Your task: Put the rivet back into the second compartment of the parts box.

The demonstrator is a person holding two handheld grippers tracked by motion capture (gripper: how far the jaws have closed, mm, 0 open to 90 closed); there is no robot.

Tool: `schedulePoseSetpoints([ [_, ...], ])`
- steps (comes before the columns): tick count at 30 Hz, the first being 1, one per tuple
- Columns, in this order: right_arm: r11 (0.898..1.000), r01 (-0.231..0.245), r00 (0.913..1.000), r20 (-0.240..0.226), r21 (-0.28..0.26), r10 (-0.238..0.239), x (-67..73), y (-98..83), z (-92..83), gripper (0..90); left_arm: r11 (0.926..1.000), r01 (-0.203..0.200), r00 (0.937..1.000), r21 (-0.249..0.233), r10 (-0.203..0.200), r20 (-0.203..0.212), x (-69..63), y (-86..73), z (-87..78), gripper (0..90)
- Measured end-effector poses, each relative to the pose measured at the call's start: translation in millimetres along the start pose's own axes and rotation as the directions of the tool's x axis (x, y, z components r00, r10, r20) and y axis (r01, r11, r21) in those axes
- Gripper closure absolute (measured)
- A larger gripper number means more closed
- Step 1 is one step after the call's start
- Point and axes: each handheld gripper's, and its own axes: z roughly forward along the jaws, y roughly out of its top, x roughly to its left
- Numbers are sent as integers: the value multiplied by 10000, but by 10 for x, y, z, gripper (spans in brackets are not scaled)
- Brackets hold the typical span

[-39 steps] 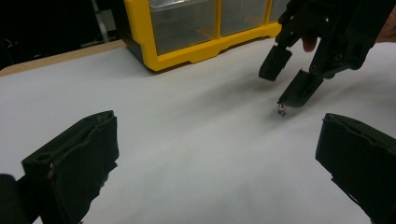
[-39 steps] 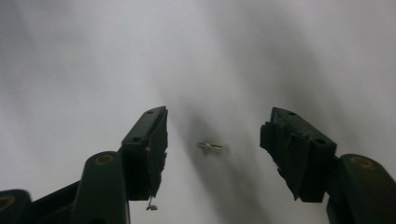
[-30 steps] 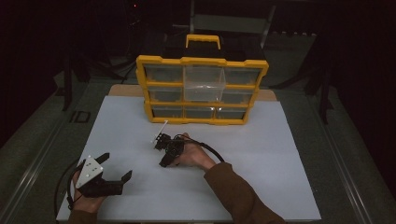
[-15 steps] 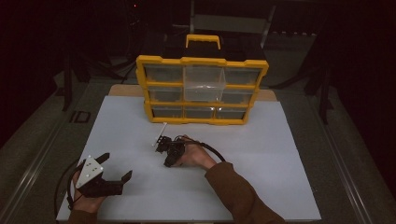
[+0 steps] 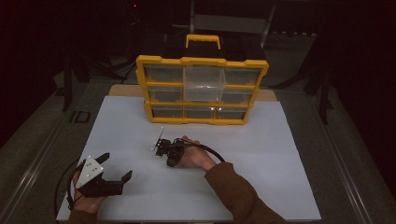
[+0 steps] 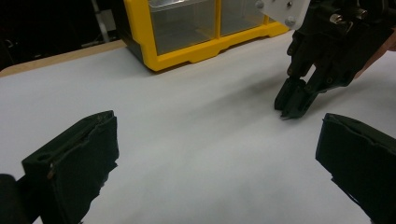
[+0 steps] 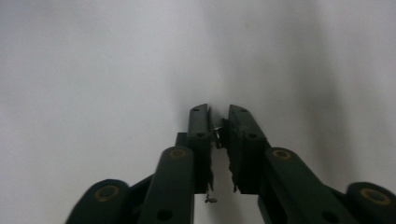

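— Grippers? Two: left gripper (image 5: 114, 175) at lower left, spread wide, holding nothing.
— Right gripper (image 7: 219, 122)? Just been closing, nearly together, pinching one small metal screw (image 7: 216, 132) mid-frame; a second (image 7: 211, 199) lying below. One yellow organizer (image 5: 202, 88) at upper centre.

Yellow-framed organizer (image 5: 201, 60) with clear drawers, white table sheet (image 5: 280, 154), black tongs (image 5: 161, 148), brown sleeve (image 5: 233, 191).

Dim light is falling on the white bench (image 5: 280, 154) while its surroundings are sinking into black; close-up views are looking soft, with faint shadows.
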Motion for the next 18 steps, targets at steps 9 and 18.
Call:
schedulePoseSetpoints([
  [9,9998,-207,9996,-201,47,208,-50,-29,-11,827,10000,-2,10000,2,2,28,2,-1,-3,0],
  [18,9983,-577,9981,-187,114,579,-165,-168,-51,828,10000,-5,10000,23,5,14,0,-1,3,0],
])
